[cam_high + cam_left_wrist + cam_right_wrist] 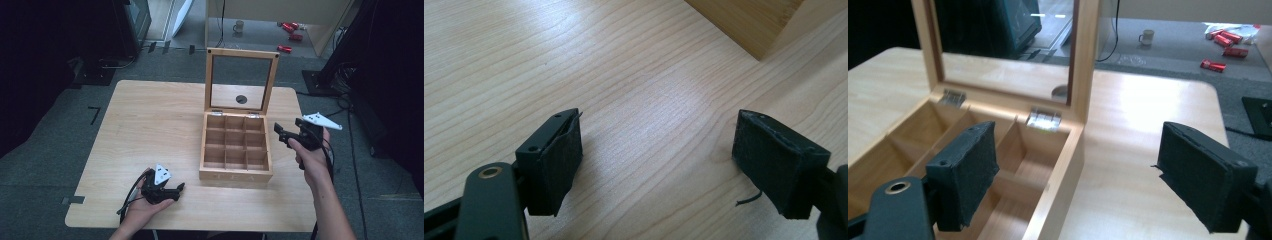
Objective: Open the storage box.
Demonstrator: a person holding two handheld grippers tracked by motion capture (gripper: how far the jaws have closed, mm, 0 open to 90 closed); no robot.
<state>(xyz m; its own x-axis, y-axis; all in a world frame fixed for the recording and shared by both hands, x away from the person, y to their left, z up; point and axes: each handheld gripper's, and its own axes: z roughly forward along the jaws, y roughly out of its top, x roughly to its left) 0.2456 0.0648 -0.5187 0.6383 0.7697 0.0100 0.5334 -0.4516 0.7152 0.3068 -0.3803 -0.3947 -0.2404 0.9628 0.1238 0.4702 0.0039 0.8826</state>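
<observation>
A wooden tea box [236, 174] stands at the middle of the table, its inside split into several empty compartments. Its glass-paned lid [208, 80] is raised upright at the back. My left gripper [177, 191] rests low near the table's front edge, left of the box, open with nothing between its pads [559, 155]. In the left gripper view a corner of the box [749, 20] sits ahead. My right gripper [289, 127] hovers beside the box's right side, open and empty. In the right gripper view the box wall [1058, 185] and lid frame [1083, 60] lie between its jaws.
The light wooden table [150, 125] has a round cable hole [241, 99] behind the box. On the floor beyond are a mug [239, 26] and red cans [290, 27]. Dark equipment stands at the far left and right.
</observation>
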